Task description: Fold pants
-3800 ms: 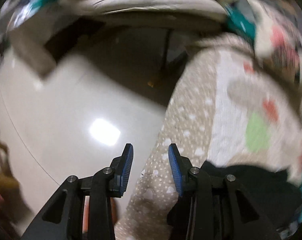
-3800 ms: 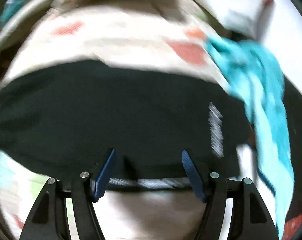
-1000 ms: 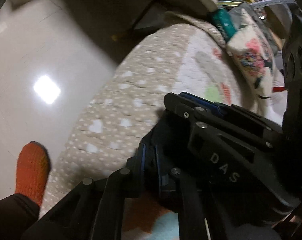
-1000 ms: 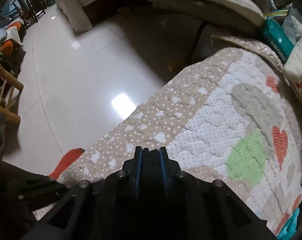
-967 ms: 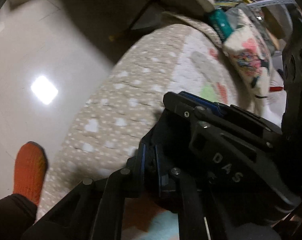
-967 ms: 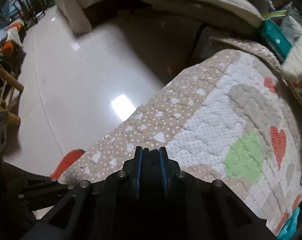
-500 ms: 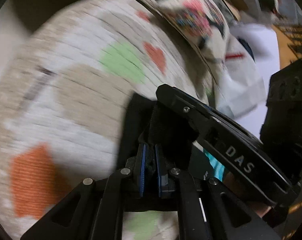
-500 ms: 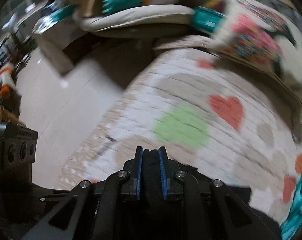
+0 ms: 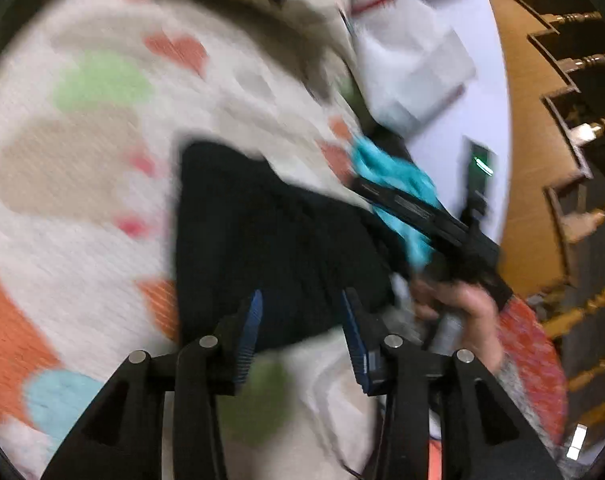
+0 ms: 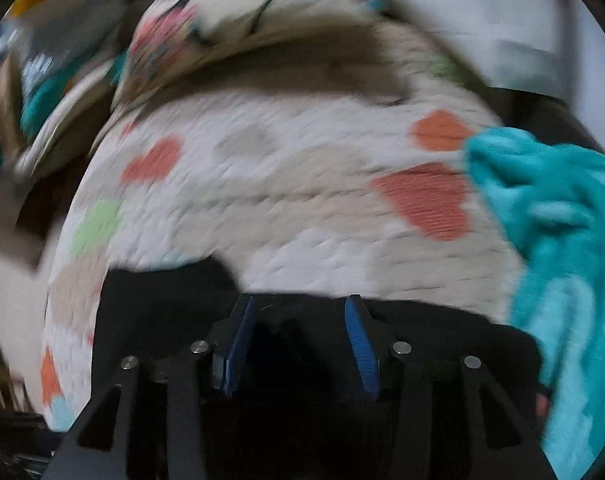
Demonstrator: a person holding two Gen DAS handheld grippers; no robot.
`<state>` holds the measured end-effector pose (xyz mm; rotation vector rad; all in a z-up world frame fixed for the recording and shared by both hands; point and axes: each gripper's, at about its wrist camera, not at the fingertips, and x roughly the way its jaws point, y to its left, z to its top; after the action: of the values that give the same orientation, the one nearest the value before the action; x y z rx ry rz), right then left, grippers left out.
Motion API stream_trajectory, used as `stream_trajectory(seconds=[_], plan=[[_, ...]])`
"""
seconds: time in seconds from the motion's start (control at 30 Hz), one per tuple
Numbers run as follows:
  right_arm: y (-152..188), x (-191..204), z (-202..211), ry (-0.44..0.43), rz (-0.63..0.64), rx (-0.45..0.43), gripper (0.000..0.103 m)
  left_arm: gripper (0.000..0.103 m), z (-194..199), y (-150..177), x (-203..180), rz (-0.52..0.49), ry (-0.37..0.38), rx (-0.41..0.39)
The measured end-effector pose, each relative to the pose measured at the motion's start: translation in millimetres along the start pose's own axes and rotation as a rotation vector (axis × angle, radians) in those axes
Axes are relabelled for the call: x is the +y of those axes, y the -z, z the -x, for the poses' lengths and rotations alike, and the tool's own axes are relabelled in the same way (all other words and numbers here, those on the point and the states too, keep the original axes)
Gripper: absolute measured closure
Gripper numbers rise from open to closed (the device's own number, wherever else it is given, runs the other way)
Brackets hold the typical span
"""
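The black pants (image 9: 262, 240) lie folded on a quilt with coloured hearts (image 9: 82, 152). My left gripper (image 9: 302, 312) is open, its blue pads just over the pants' near edge. My right gripper (image 10: 298, 332) is open above the black pants (image 10: 302, 380), which fill the bottom of the right wrist view. The right gripper and the hand holding it also show in the left wrist view (image 9: 434, 224), at the pants' right side. Both views are motion-blurred.
A teal towel (image 10: 562, 240) lies on the quilt (image 10: 262, 184) right of the pants, also in the left wrist view (image 9: 394, 184). A patterned pillow (image 10: 222, 28) lies at the back. A white cloth (image 9: 414, 72) and wooden stairs (image 9: 574, 120) are at the right.
Both grippers were shut on the black pants half a second ago and have opened. The pants now lie on the quilt. Both views swung toward the pillow side.
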<state>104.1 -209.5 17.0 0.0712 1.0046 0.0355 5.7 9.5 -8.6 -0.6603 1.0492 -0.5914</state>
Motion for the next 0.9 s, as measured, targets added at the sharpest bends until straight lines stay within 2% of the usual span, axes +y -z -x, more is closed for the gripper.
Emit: stream_trajectory(seconds=[0.1,0.2,0.27,0.3,0.37,0.4,0.47,0.57,0.6,0.63,0.67,0.7,0.73,0.87,0.9], plan=[[3,21,16,-0.089,0.027,-0.035,0.052,0.064,1,-10,23,0.072,-0.093,-0.035],[18,46,13,-0.248,0.053,0.029,0.055,0.064,-9,-8,35,0.132,-0.105,-0.018],[30,53,2,-0.251,0.071,0.076,0.055,0.064,-20,-4,35,0.122,-0.133,-0.001],[37,54,-8,-0.223,0.079,0.113,0.055,0.064,-26,0,32,0.101,-0.148,0.009],[44,51,-30,-0.106,0.082,0.199,0.06,0.064,-39,-1,27,0.074,-0.169,0.025],[44,51,-34,-0.072,0.082,0.207,0.068,0.064,-45,3,26,0.062,-0.182,0.037],[35,58,-25,-0.089,0.076,0.171,0.065,0.054,-50,8,25,0.056,-0.196,0.036],[17,83,-15,-0.143,0.112,0.14,0.064,0.051,-57,13,24,0.054,-0.217,0.025],[8,97,-15,-0.167,0.136,0.145,0.061,0.052,-58,14,22,0.043,-0.227,0.022],[2,107,-19,-0.181,0.153,0.157,0.053,0.055,-58,14,22,0.036,-0.236,0.023],[-5,122,-27,-0.199,0.188,0.186,0.048,0.071,-61,13,21,0.031,-0.248,0.029],[-9,132,-36,-0.191,0.227,0.211,0.041,0.08,-61,13,24,0.029,-0.26,0.045],[-12,144,-44,-0.168,0.26,0.23,0.04,0.089,-63,11,26,0.038,-0.251,0.055],[-4,168,-79,-0.081,0.338,0.331,0.038,0.092,-65,7,33,0.086,-0.221,0.069],[-1,171,-86,-0.05,0.35,0.348,0.05,0.093,-64,7,32,0.085,-0.222,0.07]])
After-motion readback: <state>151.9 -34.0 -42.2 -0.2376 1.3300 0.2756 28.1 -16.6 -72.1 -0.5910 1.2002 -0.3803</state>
